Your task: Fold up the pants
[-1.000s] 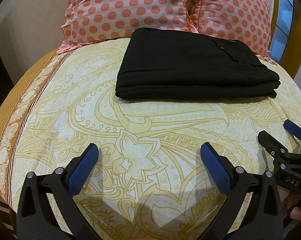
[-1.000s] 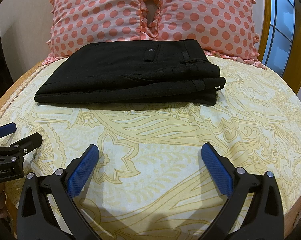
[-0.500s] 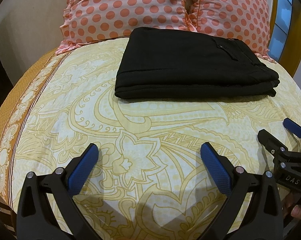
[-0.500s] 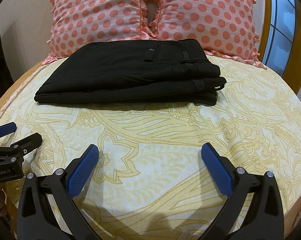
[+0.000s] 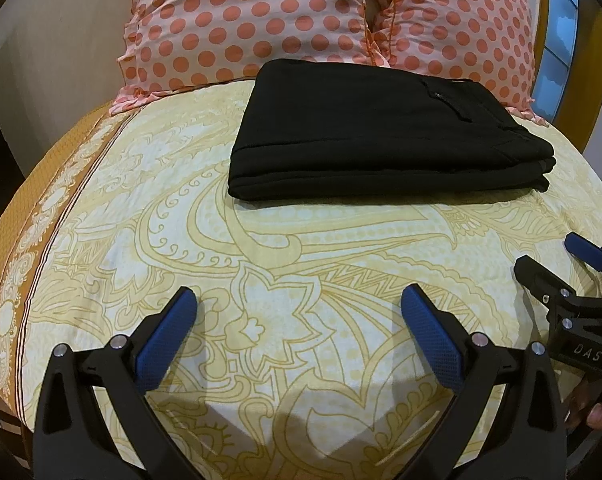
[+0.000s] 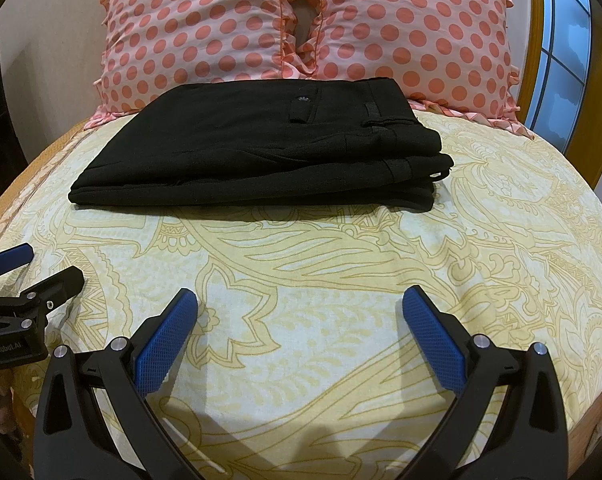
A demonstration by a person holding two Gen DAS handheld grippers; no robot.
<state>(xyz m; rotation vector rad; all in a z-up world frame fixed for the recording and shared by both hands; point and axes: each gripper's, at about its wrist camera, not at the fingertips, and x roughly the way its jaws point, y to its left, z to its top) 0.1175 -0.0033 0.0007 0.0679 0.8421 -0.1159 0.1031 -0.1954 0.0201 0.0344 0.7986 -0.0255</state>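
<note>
Black pants (image 5: 373, 136) lie folded in a neat rectangular stack at the far part of the bed, waistband to the right; they also show in the right wrist view (image 6: 261, 148). My left gripper (image 5: 297, 312) is open and empty, low over the sheet, well short of the pants. My right gripper (image 6: 301, 312) is open and empty at the same distance. Each gripper shows at the edge of the other's view: the right one (image 5: 557, 256), the left one (image 6: 41, 264).
The bed has a yellow patterned sheet (image 5: 301, 248) with an orange border at left (image 5: 29, 208). Two pink polka-dot pillows (image 6: 205, 28) (image 6: 413, 28) stand behind the pants. A wooden frame and window (image 6: 565, 40) are at the right.
The left wrist view has shifted very slightly; the pants sit a touch lower left in it. Both grippers stay open. The right wrist view is unchanged.
</note>
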